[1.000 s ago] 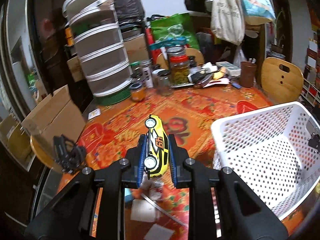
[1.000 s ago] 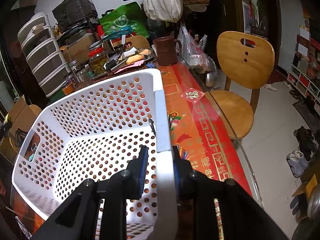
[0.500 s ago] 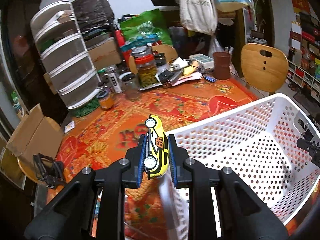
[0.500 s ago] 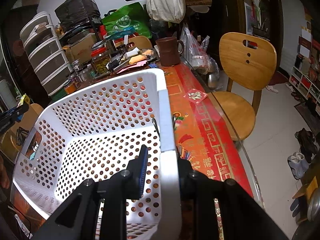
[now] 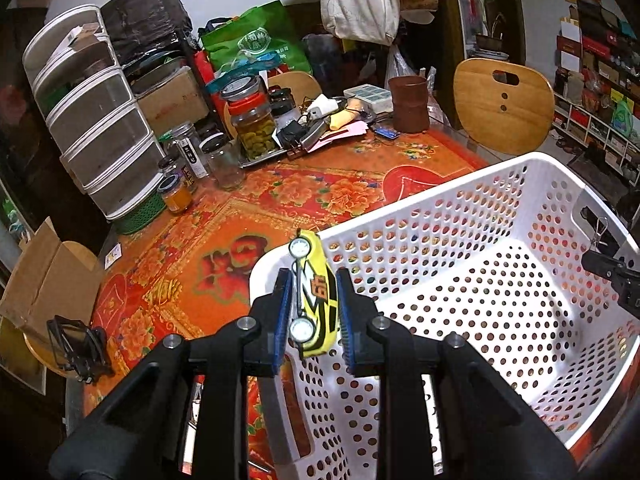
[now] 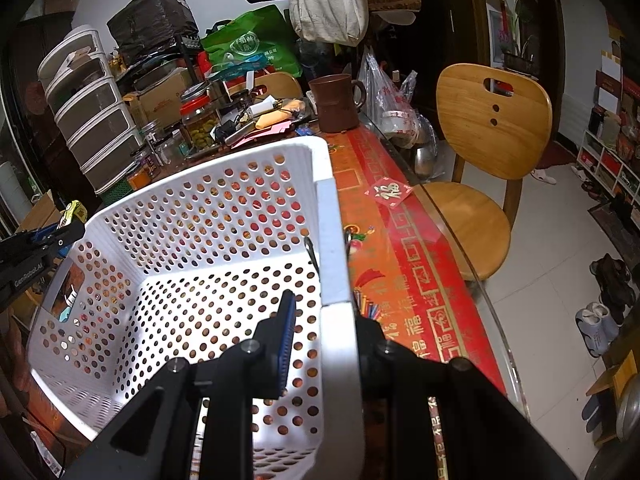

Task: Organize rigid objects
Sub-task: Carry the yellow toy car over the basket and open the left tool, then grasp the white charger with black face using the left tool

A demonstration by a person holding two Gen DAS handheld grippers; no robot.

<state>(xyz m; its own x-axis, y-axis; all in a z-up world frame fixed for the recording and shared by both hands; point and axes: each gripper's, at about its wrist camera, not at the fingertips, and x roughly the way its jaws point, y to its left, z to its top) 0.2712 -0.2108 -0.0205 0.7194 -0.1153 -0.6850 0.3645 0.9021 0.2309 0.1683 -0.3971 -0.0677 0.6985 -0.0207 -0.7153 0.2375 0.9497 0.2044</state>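
Note:
My left gripper (image 5: 313, 300) is shut on a yellow toy car (image 5: 314, 292), held on its side above the near left rim of a white perforated basket (image 5: 480, 216). The car's nose points away from me. In the right wrist view the car (image 6: 74, 212) and the left gripper (image 6: 48, 236) show at the basket's far left rim. My right gripper (image 6: 324, 320) is shut on the basket's right wall (image 6: 332, 240), one pad inside and one outside. The basket's floor shows bare.
The table has a red and orange floral cloth (image 5: 224, 248). Jars (image 5: 252, 128), a stack of clear drawers (image 5: 92, 128), a brown mug (image 5: 408, 104) and clutter stand at the back. A wooden chair (image 6: 480, 152) is right of the table. A cardboard box (image 5: 44, 280) is at the left.
My left gripper has carried the toy car to the right, from above the cloth to above the basket's rim. The right gripper keeps its hold on the basket wall.

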